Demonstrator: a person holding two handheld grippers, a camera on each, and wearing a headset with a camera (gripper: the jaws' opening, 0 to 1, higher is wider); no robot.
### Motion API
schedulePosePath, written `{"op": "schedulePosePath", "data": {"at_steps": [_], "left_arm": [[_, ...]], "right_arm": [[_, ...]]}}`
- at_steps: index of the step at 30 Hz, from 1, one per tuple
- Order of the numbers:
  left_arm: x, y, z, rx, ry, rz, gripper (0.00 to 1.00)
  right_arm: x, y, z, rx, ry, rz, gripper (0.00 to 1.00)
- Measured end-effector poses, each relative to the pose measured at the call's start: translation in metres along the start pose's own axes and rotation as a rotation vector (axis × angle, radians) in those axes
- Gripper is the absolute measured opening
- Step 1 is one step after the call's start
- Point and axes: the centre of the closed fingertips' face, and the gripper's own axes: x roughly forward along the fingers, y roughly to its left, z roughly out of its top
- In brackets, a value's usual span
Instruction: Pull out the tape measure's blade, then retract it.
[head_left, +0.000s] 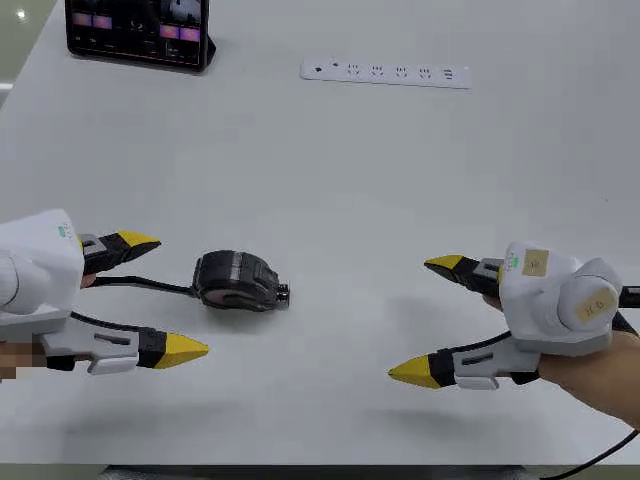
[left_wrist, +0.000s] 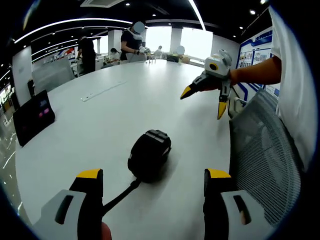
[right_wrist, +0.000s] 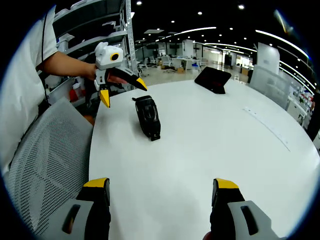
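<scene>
Black tape measure (head_left: 238, 281) lies on the table (head_left: 330, 180) just ahead of my left gripper (head_left: 180, 295), blade end pointing at my farther right gripper (head_left: 410, 318), both spread wide and empty.

The tablet (head_left: 138, 30) is cut off by the head view's top edge, and its screen is too blurred to read. The left gripper (head_left: 172, 295) runs off the left edge, and the hand (head_left: 600, 375) holding the right gripper (head_left: 412, 318) runs off the right. The tape measure (head_left: 238, 281) shows a blade tip too small to make out, and its black cord (head_left: 150, 284) ends hidden behind the left gripper's upper jaw.
</scene>
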Motion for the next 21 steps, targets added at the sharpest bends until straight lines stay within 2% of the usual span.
{"op": "schedulePosePath", "data": {"at_steps": [13, 21], "left_arm": [[0.013, 0.004, 0.000, 0.046, 0.035, -0.042, 0.78], [0.022, 0.005, -0.003, 0.081, 0.071, -0.073, 0.73]], "right_arm": [[0.019, -0.002, 0.007, -0.014, -0.008, 0.039, 0.82], [0.030, -0.002, 0.011, -0.023, -0.010, 0.062, 0.81]]}}
